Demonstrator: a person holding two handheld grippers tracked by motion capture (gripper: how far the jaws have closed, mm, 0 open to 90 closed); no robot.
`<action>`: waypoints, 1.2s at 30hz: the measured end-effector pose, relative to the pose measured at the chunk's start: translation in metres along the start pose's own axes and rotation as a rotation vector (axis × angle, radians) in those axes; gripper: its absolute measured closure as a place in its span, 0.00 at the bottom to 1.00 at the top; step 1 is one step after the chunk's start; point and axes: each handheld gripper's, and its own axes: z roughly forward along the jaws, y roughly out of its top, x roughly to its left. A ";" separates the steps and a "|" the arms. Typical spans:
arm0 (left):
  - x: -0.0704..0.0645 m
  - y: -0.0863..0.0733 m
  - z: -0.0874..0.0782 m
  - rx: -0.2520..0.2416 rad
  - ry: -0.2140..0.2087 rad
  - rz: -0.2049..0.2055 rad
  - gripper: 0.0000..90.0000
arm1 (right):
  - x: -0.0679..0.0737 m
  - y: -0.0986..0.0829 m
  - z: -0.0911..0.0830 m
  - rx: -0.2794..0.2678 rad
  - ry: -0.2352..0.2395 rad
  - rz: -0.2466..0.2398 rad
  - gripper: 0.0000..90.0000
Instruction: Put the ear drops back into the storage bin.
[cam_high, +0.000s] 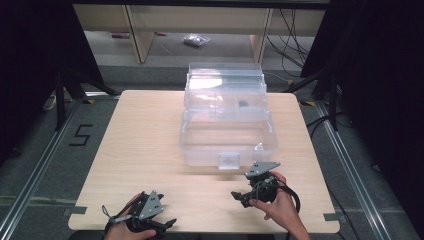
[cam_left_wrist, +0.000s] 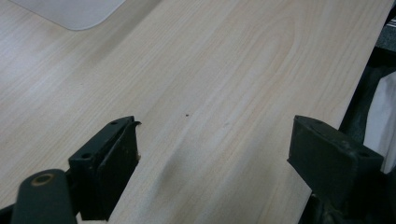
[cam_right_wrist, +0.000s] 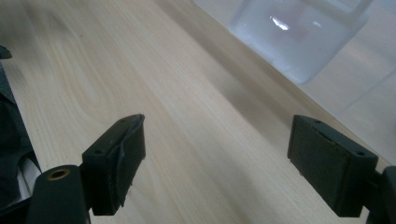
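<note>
Both grippers have their fingers spread wide with nothing between them but bare wood. In the left gripper view the left gripper (cam_left_wrist: 212, 149) hangs just above the pale tabletop (cam_left_wrist: 224, 70), its two black fingers (cam_left_wrist: 109, 168) far apart and holding nothing; a rounded corner of the clear box shows at the upper left edge of that view, well apart from the fingers. In the right gripper view the right gripper (cam_right_wrist: 233, 158) is likewise gaping, its fingers (cam_right_wrist: 116, 158) empty over the wood, with the clear plastic box (cam_right_wrist: 299, 32) ahead and to the right, near but not touching. From the high view the left gripper (cam_high: 167, 223) sits at the near edge of the tabletop (cam_high: 145, 150), held in the left hand (cam_high: 127, 231), while the right gripper (cam_high: 237, 197), held in the right hand (cam_high: 280, 205), lies just in front of the box. The clear plastic box (cam_high: 227, 137) stands at the middle of the tabletop toward the far side, a see-through tiered case with its lid raised and upper trays stepped back, a small latch (cam_high: 229, 161) on its near wall, and a small dark item (cam_high: 243, 104) in an upper tray, too small to identify.
</note>
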 end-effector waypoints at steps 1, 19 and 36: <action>0.000 0.000 0.000 0.002 0.000 0.003 0.17 | 0.001 -0.001 0.000 0.018 -0.011 0.015 0.22; -0.002 -0.001 -0.004 -0.016 -0.009 -0.043 0.17 | 0.013 -0.021 -0.003 -0.004 -0.032 -0.001 0.21; -0.002 -0.001 -0.005 -0.023 -0.015 -0.051 0.17 | 0.019 -0.040 -0.019 -0.003 -0.039 0.051 0.21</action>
